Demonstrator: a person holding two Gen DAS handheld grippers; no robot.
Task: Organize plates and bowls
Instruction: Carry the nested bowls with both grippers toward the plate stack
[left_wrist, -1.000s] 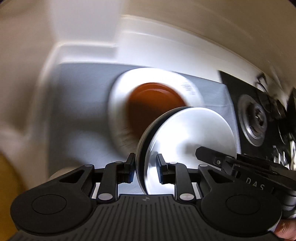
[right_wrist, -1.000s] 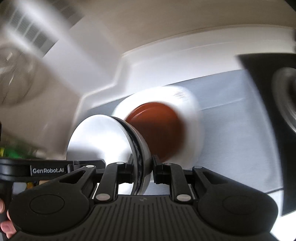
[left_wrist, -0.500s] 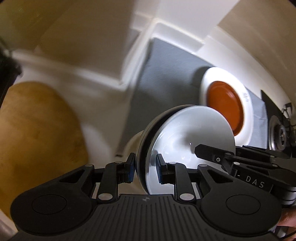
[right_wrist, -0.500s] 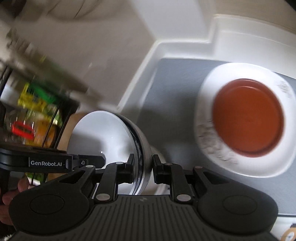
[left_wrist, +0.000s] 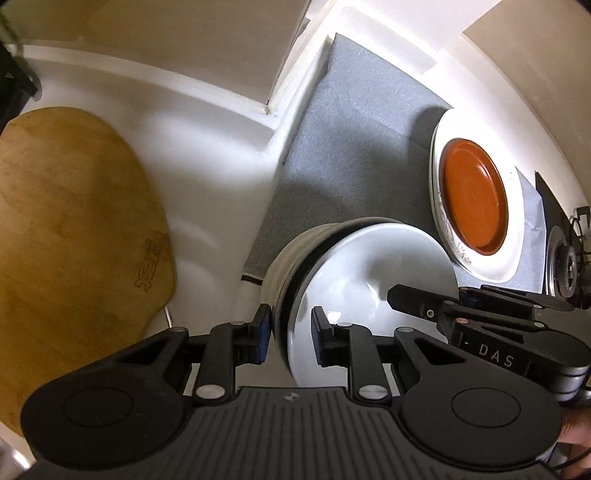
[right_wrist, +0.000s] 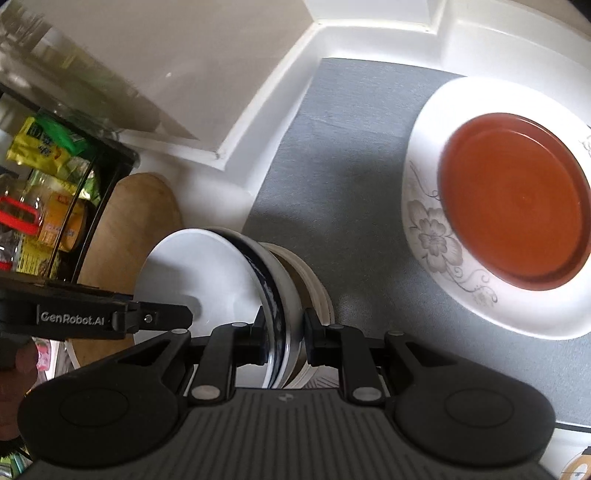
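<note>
A white bowl with a dark blue rim band (left_wrist: 369, 280) (right_wrist: 199, 273) hangs between both grippers. My left gripper (left_wrist: 291, 334) is shut on its near rim. My right gripper (right_wrist: 284, 328) is shut on the opposite rim, one of its fingers (left_wrist: 413, 302) reaching inside the bowl. Just beneath sits a cream bowl (right_wrist: 314, 280) (left_wrist: 273, 266) at the left edge of a grey mat (left_wrist: 351, 147) (right_wrist: 332, 147). I cannot tell if the two bowls touch. To the right, an orange plate (left_wrist: 472, 195) (right_wrist: 513, 199) rests on a white flowered plate (left_wrist: 513, 258) (right_wrist: 424, 229).
A wooden cutting board (left_wrist: 74, 240) (right_wrist: 140, 221) lies left of the mat on the white counter. A black rack with food packets (right_wrist: 44, 184) stands at far left. A stove burner (left_wrist: 565, 266) is at far right. White walls and ledges bound the back.
Both grippers carried the bowl leftward and slightly down, from beside the plate stack to above the cream bowl. Both wrists rolled. Grips are unchanged.
</note>
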